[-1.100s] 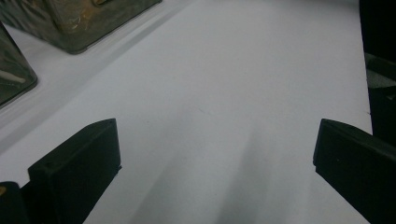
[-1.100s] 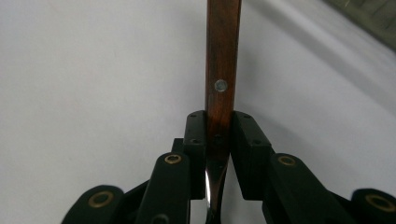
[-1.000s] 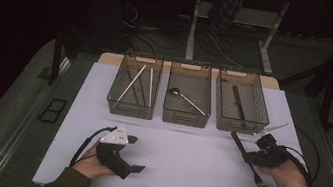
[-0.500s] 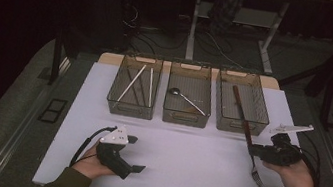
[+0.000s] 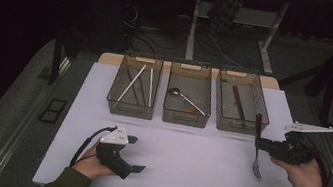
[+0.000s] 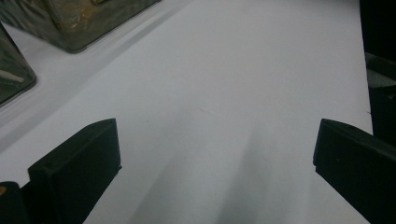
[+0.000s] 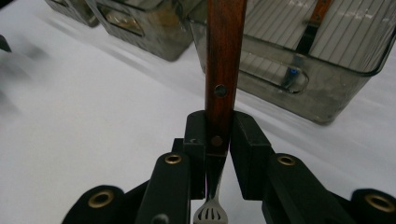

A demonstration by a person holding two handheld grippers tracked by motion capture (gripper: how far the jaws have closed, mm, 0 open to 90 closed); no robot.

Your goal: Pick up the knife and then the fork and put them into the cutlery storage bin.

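A fork with a wooden handle point(image 5: 257, 125) and steel tines point(image 5: 257, 171) hangs just above the white table at the right. My right gripper point(image 5: 259, 143) is shut on the handle. In the right gripper view the pads point(image 7: 247, 140) clamp the handle point(image 7: 224, 56), which points at the right-hand bin point(image 7: 327, 102), and the tines point(image 7: 210, 214) hang below the jaws. My left gripper point(image 5: 137, 154) rests on the table at the near left. It is open, and the left gripper view has only bare table between its jaws point(image 6: 217, 158).
Three clear bins stand in a row at the back. The left bin point(image 5: 129, 109) holds chopsticks point(image 5: 131, 83), the middle bin point(image 5: 185, 118) a spoon point(image 5: 185, 98), and the right bin point(image 5: 235, 126) a wooden-handled utensil point(image 5: 237, 98). The white tabletop point(image 5: 184, 162) lies between the grippers.
My right gripper has moved right and slightly up with the fork, whose handle has swung to point at the right bin. The left gripper has stayed put.
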